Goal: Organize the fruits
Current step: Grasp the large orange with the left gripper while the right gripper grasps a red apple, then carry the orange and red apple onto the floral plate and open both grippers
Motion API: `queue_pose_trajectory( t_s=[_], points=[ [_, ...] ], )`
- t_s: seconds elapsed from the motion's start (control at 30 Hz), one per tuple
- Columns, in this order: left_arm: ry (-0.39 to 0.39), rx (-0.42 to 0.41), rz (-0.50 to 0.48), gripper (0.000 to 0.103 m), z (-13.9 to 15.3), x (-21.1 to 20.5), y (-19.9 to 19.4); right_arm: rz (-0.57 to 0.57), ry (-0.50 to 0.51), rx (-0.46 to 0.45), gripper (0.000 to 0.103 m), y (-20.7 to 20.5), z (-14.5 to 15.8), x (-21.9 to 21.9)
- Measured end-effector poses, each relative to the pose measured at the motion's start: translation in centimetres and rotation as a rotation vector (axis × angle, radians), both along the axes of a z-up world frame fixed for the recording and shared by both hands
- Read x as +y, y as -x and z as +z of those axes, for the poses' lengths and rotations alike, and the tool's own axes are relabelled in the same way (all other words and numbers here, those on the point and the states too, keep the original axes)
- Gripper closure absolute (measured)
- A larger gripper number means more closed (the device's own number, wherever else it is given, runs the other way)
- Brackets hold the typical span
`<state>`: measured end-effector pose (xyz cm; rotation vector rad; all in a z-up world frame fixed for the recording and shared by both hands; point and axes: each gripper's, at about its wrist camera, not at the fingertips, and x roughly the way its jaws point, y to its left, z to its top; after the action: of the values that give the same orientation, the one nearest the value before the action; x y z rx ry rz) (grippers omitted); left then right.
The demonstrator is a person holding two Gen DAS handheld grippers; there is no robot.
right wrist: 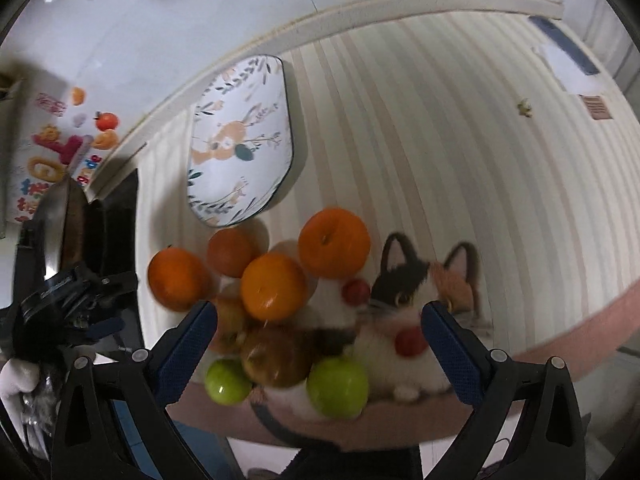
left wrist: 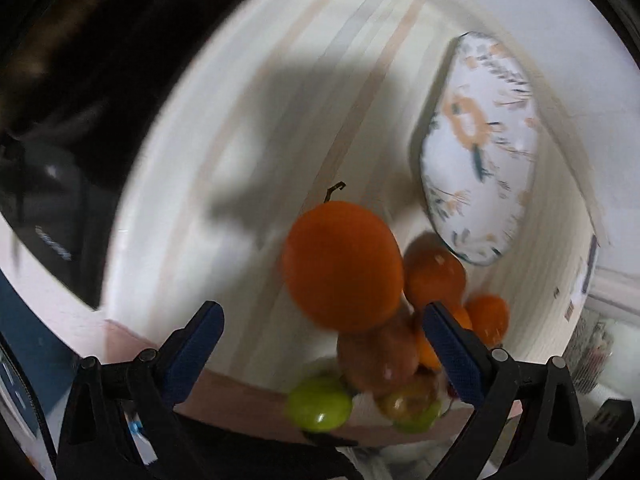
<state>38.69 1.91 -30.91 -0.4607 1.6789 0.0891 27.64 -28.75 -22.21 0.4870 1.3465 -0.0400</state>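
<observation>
A pile of fruit lies on a striped cloth. In the right wrist view I see several oranges (right wrist: 274, 286), two green apples (right wrist: 338, 387), a brownish apple (right wrist: 276, 358) and two small red fruits (right wrist: 410, 342). My right gripper (right wrist: 318, 326) is open and empty, just in front of the pile. In the left wrist view a large orange (left wrist: 342, 266) with a stem is closest, with more oranges (left wrist: 435, 272), a brown fruit (left wrist: 376, 354) and green apples (left wrist: 319, 403) behind. My left gripper (left wrist: 322, 328) is open and empty, close over the pile.
A floral-patterned plate (right wrist: 240, 140) lies beyond the fruit on the striped cloth (right wrist: 440, 140); it also shows in the left wrist view (left wrist: 478, 148). A plush calico cat (right wrist: 416, 300) lies right of the fruit. The left hand-held gripper (right wrist: 68, 300) is at the left edge.
</observation>
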Motion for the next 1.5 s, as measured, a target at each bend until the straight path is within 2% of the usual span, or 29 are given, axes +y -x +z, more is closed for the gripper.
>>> queue_pose_trajectory(
  t_s=[0.1, 0.17, 0.2, 0.23, 0.27, 0.33, 0.5, 0.6, 0.7, 0.87, 1.0, 1.2, 1.3, 1.37, 1.5],
  points=[
    [-0.027, 0.024, 0.006, 0.004, -1.7, -0.5, -1.0, 0.017, -0.012, 0.033, 0.0, -1.7, -1.6, -0.3],
    [-0.019, 0.007, 0.015, 0.008, -2.0, -0.8, -1.5, 0.033, -0.017, 0.052, 0.0, -2.8, -2.5, -0.4],
    [-0.024, -0.01, 0.011, 0.012, -1.9, -1.0, -1.8, 0.04, -0.022, 0.059, 0.0, -3.2, -2.9, -0.4],
    [-0.022, -0.039, 0.003, 0.022, -1.6, -1.5, -2.0, 0.048, -0.025, 0.067, 0.0, -3.6, -3.2, -0.4],
    [-0.024, -0.055, -0.01, 0.026, -1.3, -2.0, -2.1, 0.055, -0.028, 0.074, 0.0, -3.9, -3.4, -0.4],
    [-0.074, -0.07, -0.062, 0.027, -0.8, -3.2, -2.4, 0.077, -0.043, 0.085, 0.0, -4.5, -3.9, -0.1],
    [-0.212, -0.125, -0.275, 0.027, 1.0, -6.9, -2.4, 0.147, -0.073, 0.111, 0.001, -4.0, -4.1, 1.1],
    [-0.261, -0.148, -0.356, 0.026, 1.9, -8.4, -2.2, 0.174, -0.11, 0.133, 0.001, -2.8, -4.4, 1.9],
    [-0.299, -0.122, -0.424, 0.025, 1.6, -9.5, -2.6, 0.218, -0.139, 0.16, 0.001, -1.7, -5.1, 3.5],
    [-0.279, -0.101, -0.419, 0.027, 2.0, -9.4, -2.8, 0.306, -0.15, 0.196, 0.005, -0.6, -6.3, 6.4],
    [-0.283, -0.098, -0.439, 0.028, 3.5, -8.3, -0.8, 0.395, -0.12, 0.224, 0.006, -0.1, -7.1, 8.8],
    [-0.236, -0.09, -0.432, 0.029, 6.4, -5.4, 3.8, 0.532, 0.004, 0.238, 0.015, 0.3, -7.9, 12.2],
    [-0.234, -0.128, -0.443, 0.028, 7.2, -4.7, 4.9, 0.551, 0.054, 0.246, 0.022, 0.5, -8.3, 13.2],
    [-0.245, -0.147, -0.453, 0.027, 6.9, -5.0, 4.2, 0.556, 0.098, 0.245, 0.031, 0.7, -8.6, 13.6],
    [-0.26, -0.151, -0.471, 0.025, 6.5, -5.3, 3.3, 0.525, 0.098, 0.241, 0.033, 0.7, -8.8, 13.8]
  ],
)
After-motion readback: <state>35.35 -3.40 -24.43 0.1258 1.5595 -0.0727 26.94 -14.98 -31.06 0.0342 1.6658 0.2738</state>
